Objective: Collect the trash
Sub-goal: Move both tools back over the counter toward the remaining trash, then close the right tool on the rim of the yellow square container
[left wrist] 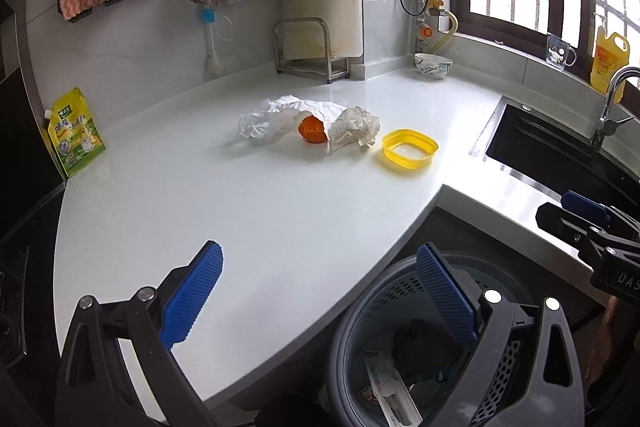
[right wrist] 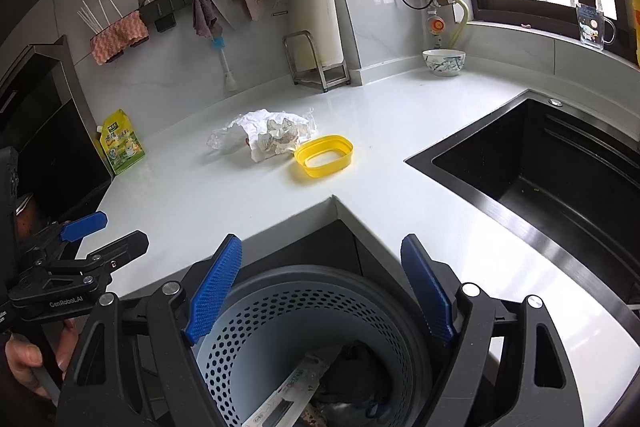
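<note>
**Spotter:** What do you get from the left wrist?

**Me:** My left tongs (left wrist: 316, 291) are spread wide with nothing between them, half over the worktop (left wrist: 248, 211) edge, half over the trash basket (left wrist: 360, 307). The trash left to collect sits mid-worktop: crumpled paper (left wrist: 352, 131), a clear plastic bag (left wrist: 256, 125) and an orange peel (left wrist: 312, 131) tucked between them, with a yellow lid ring (left wrist: 410, 149) just beside.

**Spotter:** And the right wrist?

**Me:** My right tongs (right wrist: 320, 291) also stand apart and empty, above the basket, which already holds a wrapper and a dark wad. The paper pile lies well ahead.

**Spotter:** How will it handle?

**Me:** I judge it light and soft; the paper should crush, so I'd pinch a thick fold. The film looks slippery, the peel could roll free. The ring seems stiff: take it across its rim.
</note>
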The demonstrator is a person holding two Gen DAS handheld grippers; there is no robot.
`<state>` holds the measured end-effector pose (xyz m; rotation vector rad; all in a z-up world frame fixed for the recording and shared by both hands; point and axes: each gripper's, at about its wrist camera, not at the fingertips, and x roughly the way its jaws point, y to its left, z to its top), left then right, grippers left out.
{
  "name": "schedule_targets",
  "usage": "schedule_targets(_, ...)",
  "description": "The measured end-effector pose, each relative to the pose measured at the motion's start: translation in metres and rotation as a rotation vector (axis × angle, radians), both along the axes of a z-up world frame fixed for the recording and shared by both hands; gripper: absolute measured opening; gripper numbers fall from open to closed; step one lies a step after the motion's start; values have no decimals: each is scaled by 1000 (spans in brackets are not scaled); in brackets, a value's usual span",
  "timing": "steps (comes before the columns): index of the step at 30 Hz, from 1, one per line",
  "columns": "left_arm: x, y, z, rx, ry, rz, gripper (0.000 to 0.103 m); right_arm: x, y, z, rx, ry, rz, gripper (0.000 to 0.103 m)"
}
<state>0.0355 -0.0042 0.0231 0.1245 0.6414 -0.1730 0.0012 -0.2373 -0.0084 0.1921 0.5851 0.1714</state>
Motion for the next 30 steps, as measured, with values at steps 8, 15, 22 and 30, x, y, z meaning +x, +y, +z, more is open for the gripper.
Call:
schedule_targets(8,40,14,9,-31,-42,84,96,65,-6,3,-31,67,-18,78)
schedule_targets(15,77,10,-1,10,-9,119,96,117,8,-2,-94,112,59,78)
schedule_targets(22,106,11,-9,1,32,135,97,164,25,-15,-124,176,143,78)
schedule_targets(30,128,11,-14,-29,69,138,97,201,36,-31,-177,249,216,78)
